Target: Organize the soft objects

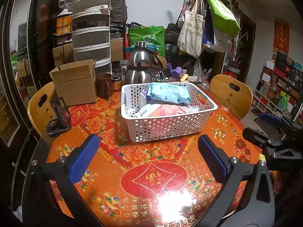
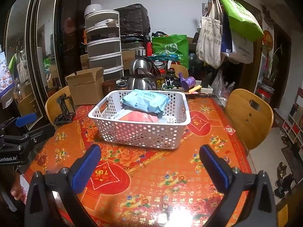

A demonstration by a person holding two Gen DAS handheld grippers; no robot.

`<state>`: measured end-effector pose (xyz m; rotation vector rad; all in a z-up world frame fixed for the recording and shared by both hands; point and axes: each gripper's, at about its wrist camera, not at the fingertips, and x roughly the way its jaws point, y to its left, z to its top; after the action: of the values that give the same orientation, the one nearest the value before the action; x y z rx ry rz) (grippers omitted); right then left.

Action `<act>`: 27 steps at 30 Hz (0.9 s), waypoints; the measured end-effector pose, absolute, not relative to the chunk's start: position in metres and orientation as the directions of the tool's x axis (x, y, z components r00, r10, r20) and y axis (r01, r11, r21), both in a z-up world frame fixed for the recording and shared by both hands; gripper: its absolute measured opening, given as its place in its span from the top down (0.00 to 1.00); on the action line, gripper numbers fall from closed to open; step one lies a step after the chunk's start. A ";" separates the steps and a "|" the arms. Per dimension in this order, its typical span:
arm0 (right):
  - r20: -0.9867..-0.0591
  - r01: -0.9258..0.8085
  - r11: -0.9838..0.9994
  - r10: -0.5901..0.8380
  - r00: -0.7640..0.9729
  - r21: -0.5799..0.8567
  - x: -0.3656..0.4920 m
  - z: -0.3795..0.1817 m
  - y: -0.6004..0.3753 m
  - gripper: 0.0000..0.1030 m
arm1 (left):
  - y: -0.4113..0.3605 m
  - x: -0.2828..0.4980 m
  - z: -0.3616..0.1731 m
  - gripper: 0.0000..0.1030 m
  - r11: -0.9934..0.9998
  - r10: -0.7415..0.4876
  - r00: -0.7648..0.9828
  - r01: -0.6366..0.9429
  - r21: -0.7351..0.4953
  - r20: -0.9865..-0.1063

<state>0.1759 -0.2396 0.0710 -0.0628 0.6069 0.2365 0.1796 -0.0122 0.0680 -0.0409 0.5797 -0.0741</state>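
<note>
Cluttered table (image 1: 170,170) (kettle (image 1: 141,66), box (image 1: 75,83)) behind filled basket (image 1: 166,124).

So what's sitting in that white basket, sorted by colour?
Light blue pack: 1
Red-pink pack: 1
White pack with lettering: 1
Total: 3 clearly showing in the white basket; more may lie hidden beneath.

"GenRobot.AI" is printed in white on the left gripper (image 2: 11,141). The tablecloth (image 2: 151,179) repeats the character 福, big in the red medallion (image 2: 103,176). Writing on the hanging tote bag (image 1: 190,32) is too blurred to read.
</note>
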 end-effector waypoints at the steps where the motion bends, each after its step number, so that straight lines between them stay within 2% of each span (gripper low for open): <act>1: -0.573 -0.238 0.971 0.202 0.794 0.012 0.176 0.071 -0.240 0.00 | -0.012 0.180 0.068 0.00 0.997 -0.081 0.834 0.058 -0.059 -0.546; 27: -0.574 -0.232 0.973 0.200 0.794 0.018 0.173 0.068 -0.244 0.00 | -0.016 0.174 0.068 0.00 0.996 -0.090 0.832 0.067 -0.062 -0.547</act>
<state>0.1728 -0.2439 0.0682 -0.0546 0.6111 0.2322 0.1740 -0.0156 0.0677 -0.0407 0.5816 -0.0830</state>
